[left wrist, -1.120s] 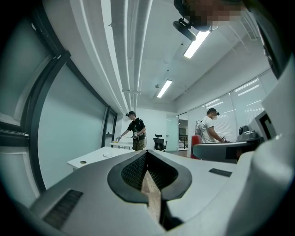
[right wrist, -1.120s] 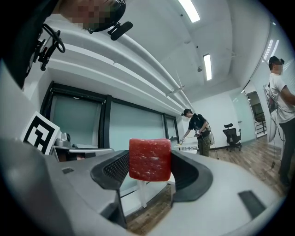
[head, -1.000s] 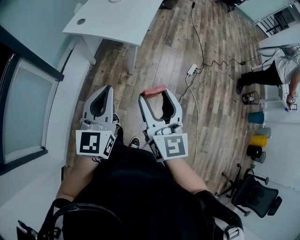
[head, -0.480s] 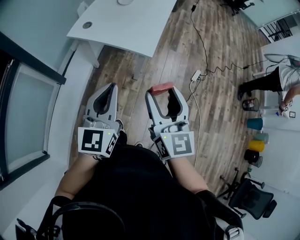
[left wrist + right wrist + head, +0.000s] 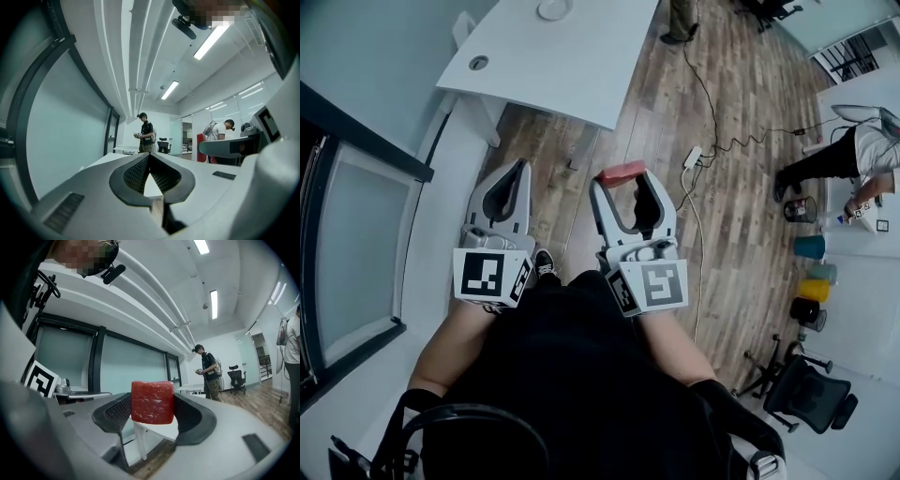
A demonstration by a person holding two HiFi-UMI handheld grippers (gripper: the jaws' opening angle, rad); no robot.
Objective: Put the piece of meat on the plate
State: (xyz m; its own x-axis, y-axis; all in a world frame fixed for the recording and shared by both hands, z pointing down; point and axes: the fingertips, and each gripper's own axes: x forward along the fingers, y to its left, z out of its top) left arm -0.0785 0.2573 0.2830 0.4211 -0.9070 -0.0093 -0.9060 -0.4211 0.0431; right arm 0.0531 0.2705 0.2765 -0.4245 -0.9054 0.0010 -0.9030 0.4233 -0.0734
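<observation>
Still pinching the piece of meat [image 5: 622, 172] between the tips of the right gripper [image 5: 624, 181], clenched on two opposite sides of the red block, with the block poking out toward 12 o'clock and hanging over bare wood floor [image 5: 741, 112] rather than over any surface. Keeping the left gripper [image 5: 518, 170] closed on nothing, tips pressed together, just beside the right one at its 9 o'clock. Compared with a second ago, seeing far more of the white table [image 5: 581, 66] at 12 o'clock, with its near edge lower in the head view and closer to both grippers, and with what looks like the plate [image 5: 551, 9], a round white rim, now peeking in at the very top. Reads as walking up to the table with the load: mid-carry, setting-down not yet begun. No visible slip or turn of the meat in the grip over that second. Left to do, by this judgement: close the remaining gap, reach past the table's near edge toward 12 o'clock, bring the block above that rim, and only then loosen the jaws. Worth minding the power strip [image 5: 693, 156] and cable [image 5: 705, 84] on the floor at 1 o'clock of the meat while stepping forward.
</observation>
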